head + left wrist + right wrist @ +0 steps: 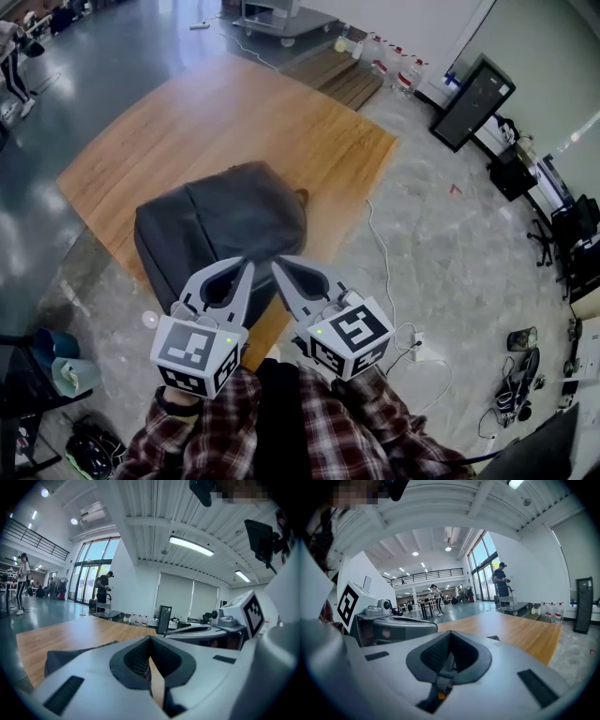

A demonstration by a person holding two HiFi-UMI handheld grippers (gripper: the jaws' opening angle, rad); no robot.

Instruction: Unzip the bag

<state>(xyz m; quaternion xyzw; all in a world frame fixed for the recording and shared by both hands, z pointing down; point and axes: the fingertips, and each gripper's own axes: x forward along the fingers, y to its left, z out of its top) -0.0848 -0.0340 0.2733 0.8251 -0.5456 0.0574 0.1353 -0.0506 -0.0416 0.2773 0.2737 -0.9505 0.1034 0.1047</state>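
Left gripper (247, 267) and right gripper (277, 266) hover closed and empty above the bag (220, 225) — zip state unreadable; steadying the fabric would help any slider pull.

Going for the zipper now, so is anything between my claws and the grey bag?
Nothing visible does. The left claw and right claw, both shut, hang over the near edge of the grey bag with nothing in between. The zipper itself cannot be made out.
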